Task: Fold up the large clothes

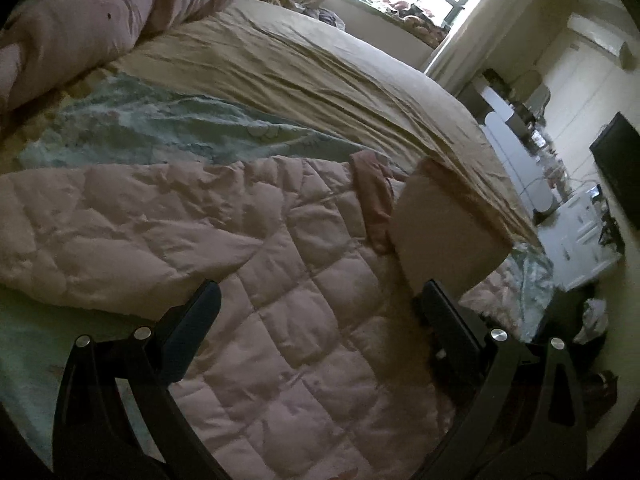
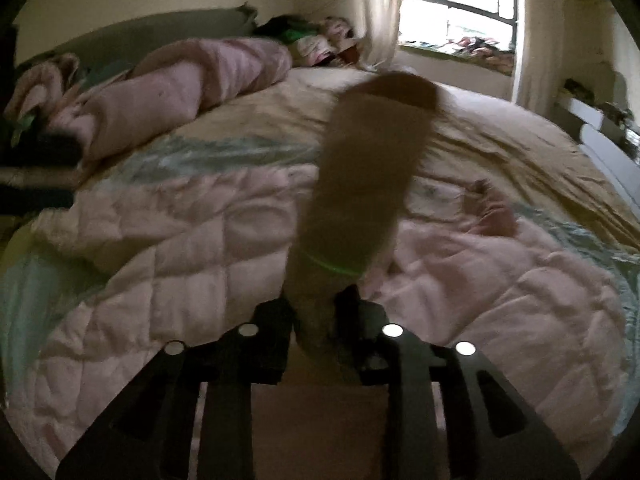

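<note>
A pink quilted garment (image 1: pixel 260 264) lies spread flat on the bed, and it also shows in the right wrist view (image 2: pixel 180 248). My left gripper (image 1: pixel 320 292) is open above it and holds nothing. A pink flap (image 1: pixel 444 232) stands lifted by its right finger (image 1: pixel 444 312). My right gripper (image 2: pixel 314 312) is shut on a long pink piece of the garment (image 2: pixel 360 184), which rises blurred in front of the camera. A pink cuff (image 1: pixel 372 200) lies at the garment's far edge, and the right wrist view shows the cuff (image 2: pixel 496 208) too.
A tan sheet (image 1: pixel 320 76) and a teal printed sheet (image 1: pixel 160 128) cover the bed. A rolled pink duvet (image 2: pixel 180 88) lies at the head. A window (image 2: pixel 456 4), white furniture (image 1: pixel 576 224) and a dark screen (image 1: pixel 620 160) stand beyond the bed.
</note>
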A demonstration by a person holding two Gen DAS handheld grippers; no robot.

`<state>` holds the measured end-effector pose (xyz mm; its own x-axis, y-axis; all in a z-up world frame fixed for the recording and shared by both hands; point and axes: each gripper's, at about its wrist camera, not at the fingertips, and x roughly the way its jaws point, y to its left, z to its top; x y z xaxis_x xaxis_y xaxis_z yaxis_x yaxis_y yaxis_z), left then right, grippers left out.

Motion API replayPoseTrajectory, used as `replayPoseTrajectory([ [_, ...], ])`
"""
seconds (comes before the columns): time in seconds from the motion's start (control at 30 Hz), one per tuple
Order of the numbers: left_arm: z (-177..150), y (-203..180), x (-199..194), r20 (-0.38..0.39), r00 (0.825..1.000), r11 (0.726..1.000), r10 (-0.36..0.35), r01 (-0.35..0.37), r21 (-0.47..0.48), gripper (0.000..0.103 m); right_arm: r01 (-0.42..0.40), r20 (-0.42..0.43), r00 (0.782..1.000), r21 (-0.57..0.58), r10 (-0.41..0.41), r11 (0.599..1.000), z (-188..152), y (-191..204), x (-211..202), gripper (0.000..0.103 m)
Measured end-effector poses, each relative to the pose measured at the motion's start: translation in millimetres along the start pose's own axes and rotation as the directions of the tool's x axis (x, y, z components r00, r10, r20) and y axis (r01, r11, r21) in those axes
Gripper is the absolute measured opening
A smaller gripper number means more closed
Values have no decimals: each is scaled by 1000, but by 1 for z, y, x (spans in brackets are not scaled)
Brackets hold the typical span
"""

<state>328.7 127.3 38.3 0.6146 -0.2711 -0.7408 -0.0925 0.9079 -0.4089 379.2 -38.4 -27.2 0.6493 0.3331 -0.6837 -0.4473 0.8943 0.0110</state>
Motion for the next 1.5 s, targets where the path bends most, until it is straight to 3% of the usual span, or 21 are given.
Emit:
replayPoseTrajectory([
  [0.2,0,3,10,-15,999,998,-43,43,-47,94,-18,-84,996,-82,11,996,-10,22,13,37],
  [0.27,-1,3,16,-28,999,998,-40,39,-48,94,-25,-98,995,-92,16,995,-12,25,15,47],
  [0.37,-5,5,33,-65,996,995,-63,58,-79,94,-84,-115,991,-79,75,993,-13,29,8,62],
  [0.53,-9,-2,50,-81,995,996,-62,56,-73,94,-145,-73,987,9,146,989,-15,3,-34,66],
  [0.67,-11,-36,63,-72,997,998,-30,35,61,94,-9,-29,999,120,13,993,-14,-65,-66,61],
  [0.77,-21,-70,82,-94,993,974,72,-50,223,88,190,-46,982,213,-184,959,-11,-133,-81,58],
  [0.87,-38,-78,121,-159,960,924,229,-163,346,84,285,-86,959,282,-271,916,-8,-182,-87,59],
  [0.9,-42,-73,128,-178,953,922,244,-172,348,84,302,-100,953,291,-285,908,-7,-192,-88,59],
  [1.0,-49,-55,137,-193,957,938,216,-149,313,91,303,-111,953,312,-282,900,1,-212,-86,59],
  [1.1,-47,-36,140,-246,954,967,173,-117,226,95,232,-131,971,362,-198,903,1,-222,-66,60],
  [1.17,-47,-32,138,-246,956,971,157,-104,216,95,198,-176,975,414,-135,889,-5,-228,-47,62],
  [1.27,-48,-30,136,-237,959,970,157,-104,221,95,238,-334,938,437,-89,867,-29,-236,-2,62],
  [1.43,-51,-36,138,-230,959,968,164,-112,226,95,325,-371,909,342,-191,882,-37,-219,19,63],
  [1.5,-50,-39,135,-225,961,968,161,-110,226,95,332,-369,907,332,-202,883,-34,-215,14,62],
])
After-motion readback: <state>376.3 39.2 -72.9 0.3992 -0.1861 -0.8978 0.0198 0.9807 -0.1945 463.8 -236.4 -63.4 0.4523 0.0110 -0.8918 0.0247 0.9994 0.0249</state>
